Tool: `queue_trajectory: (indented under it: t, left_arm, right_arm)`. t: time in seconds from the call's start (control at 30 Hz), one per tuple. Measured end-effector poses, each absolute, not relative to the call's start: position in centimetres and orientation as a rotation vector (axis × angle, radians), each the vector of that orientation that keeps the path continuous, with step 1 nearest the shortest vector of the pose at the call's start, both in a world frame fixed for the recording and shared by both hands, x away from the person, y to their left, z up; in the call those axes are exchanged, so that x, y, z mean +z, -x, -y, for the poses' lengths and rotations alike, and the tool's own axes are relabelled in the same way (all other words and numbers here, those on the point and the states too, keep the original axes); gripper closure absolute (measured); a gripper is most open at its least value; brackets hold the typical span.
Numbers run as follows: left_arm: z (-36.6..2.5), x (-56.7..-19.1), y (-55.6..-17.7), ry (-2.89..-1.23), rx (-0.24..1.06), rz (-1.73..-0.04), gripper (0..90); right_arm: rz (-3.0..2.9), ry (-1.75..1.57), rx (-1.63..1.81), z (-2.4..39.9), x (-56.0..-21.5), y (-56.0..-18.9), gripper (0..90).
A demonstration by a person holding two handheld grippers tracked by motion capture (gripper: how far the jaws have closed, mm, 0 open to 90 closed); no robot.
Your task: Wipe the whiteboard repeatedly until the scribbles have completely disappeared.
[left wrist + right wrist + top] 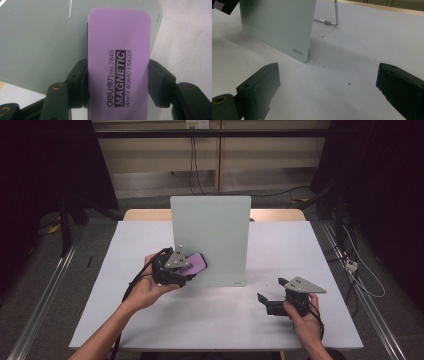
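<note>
Purple eraser [119,65] clamped between left fingers [77,82]

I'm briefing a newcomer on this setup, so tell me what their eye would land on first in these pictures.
First, the purple whiteboard eraser, clamped between the jaws of the left gripper and held against the front of the pale green board. That board stands upright at the middle of the white table. To the right, the right gripper rests low over the table with its jaws wide apart.
</note>
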State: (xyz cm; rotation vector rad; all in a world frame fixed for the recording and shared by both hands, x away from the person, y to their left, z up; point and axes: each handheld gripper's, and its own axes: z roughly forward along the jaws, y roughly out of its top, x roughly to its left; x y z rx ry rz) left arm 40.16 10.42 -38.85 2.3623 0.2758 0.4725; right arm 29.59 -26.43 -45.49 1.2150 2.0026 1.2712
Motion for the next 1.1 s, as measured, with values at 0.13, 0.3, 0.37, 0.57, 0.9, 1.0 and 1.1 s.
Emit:
queue_trajectory:
  t: [0.13, 0.3, 0.37, 0.57, 0.9, 1.0, 1.1]
  left_arm:
    - [-10.3, -39.0, -40.3, -2.357, 0.444, -0.287, 40.9]
    - [-10.1, -38.6, -40.4, -2.34, 0.454, -0.274, 41.0]
    - [-10.1, -38.0, -40.6, -2.33, 0.462, -0.279, 41.0]
    - [-10.1, -36.1, -41.5, -2.282, 0.476, -0.282, 40.9]
    - [-9.2, -35.1, -41.8, -2.257, 0.506, -0.279, 40.9]
    - [-8.5, -36.2, -41.3, -2.298, 0.493, -0.239, 41.0]
    - [-7.9, -37.5, -40.8, -2.329, 0.46, -0.213, 41.0]
  right_arm:
    - [-2.005, -1.212, 1.271, 26.4, -45.5, -29.6, 5.7]
    - [-2.005, -1.214, 1.272, 26.4, -45.5, -29.6, 5.5]
    - [-2.005, -1.216, 1.271, 26.4, -45.5, -29.6, 5.5]
    - [-2.004, -1.214, 1.273, 26.4, -45.5, -29.6, 5.5]
    - [-2.005, -1.211, 1.274, 26.4, -45.5, -29.6, 5.5]
    - [-2.007, -1.212, 1.273, 26.4, -45.5, -29.6, 5.5]
    - [-2.008, -1.21, 1.275, 26.4, -45.5, -29.6, 5.5]
